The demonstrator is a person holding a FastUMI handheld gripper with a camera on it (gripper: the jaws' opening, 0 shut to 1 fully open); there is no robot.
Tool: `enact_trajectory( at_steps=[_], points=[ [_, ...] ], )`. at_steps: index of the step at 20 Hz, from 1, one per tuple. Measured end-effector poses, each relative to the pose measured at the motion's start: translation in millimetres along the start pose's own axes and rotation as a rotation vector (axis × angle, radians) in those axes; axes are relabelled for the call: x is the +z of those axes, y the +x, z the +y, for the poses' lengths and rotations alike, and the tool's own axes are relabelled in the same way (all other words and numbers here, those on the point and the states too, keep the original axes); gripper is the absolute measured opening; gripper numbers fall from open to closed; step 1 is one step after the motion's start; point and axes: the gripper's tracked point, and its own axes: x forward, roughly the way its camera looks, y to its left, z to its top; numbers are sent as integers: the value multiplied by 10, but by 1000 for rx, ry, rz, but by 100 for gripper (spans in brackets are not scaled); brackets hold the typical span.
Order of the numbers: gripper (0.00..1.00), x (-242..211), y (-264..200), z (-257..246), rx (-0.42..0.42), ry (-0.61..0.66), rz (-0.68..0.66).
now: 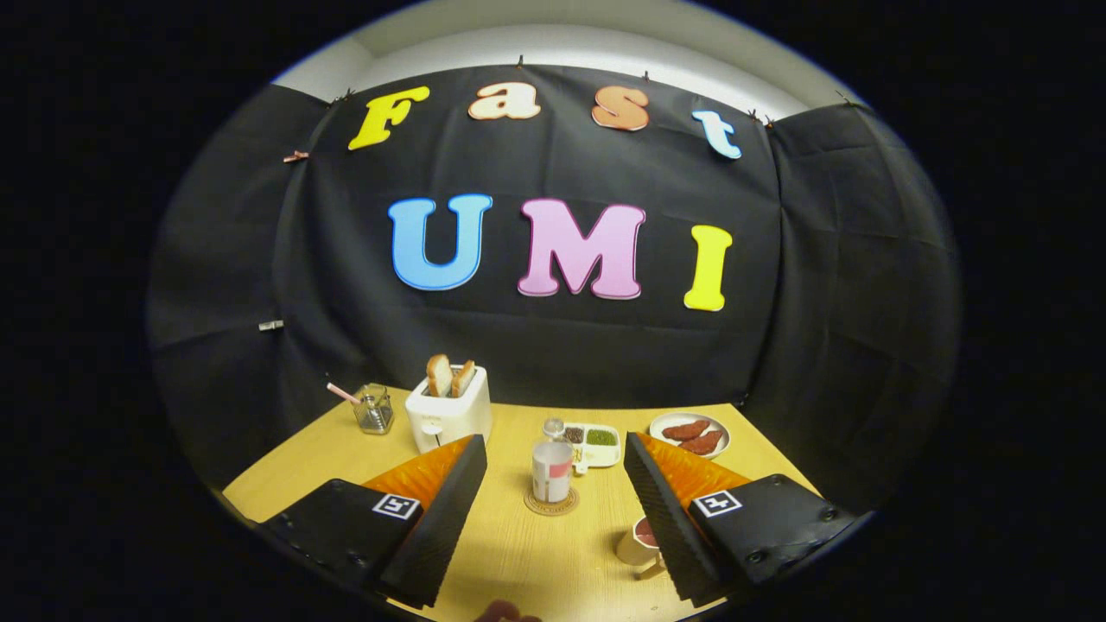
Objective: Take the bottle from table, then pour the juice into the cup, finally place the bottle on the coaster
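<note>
The bottle (552,471) stands upright on the coaster (551,503), long axis vertical, just beyond the fingers. The gripper (553,466) is spread wide with nothing in it, and the cup (640,542) sits near, tucked behind the right finger (665,510).

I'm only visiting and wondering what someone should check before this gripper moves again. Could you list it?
1. Gripper free: ok, fingers wide apart, holding nothing.
2. Bottle upright: ok, it stands on the coaster, ahead between the fingers.
3. Way to the bottle: ok, bare table lies between.
4. Cup position: ok, upright beside the right finger, partly hidden by it.
5. Juice in the cup: cannot tell; its inside looks reddish.
</note>
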Motion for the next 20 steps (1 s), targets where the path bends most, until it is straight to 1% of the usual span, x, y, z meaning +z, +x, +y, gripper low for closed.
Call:
enact_trajectory(
  at_steps=[2, 4, 9, 12, 15, 17, 18, 20],
  points=[
    [98, 319, -138, 106, 4, -32, -49],
    [98, 529, -295, 296, 23, -35, -82],
    [97, 720, -715, 688, 58, 7, -103],
    [97, 611, -895, 875, 91, 5, -105],
    [97, 405, -1016, 899, 71, -5, -100],
    [97, 277, -1017, 924, 75, 8, -84],
    [97, 215, -999, 911, 68, 2, -63],
    [97, 122, -1001, 763, 14, -46, -28]
  ],
)
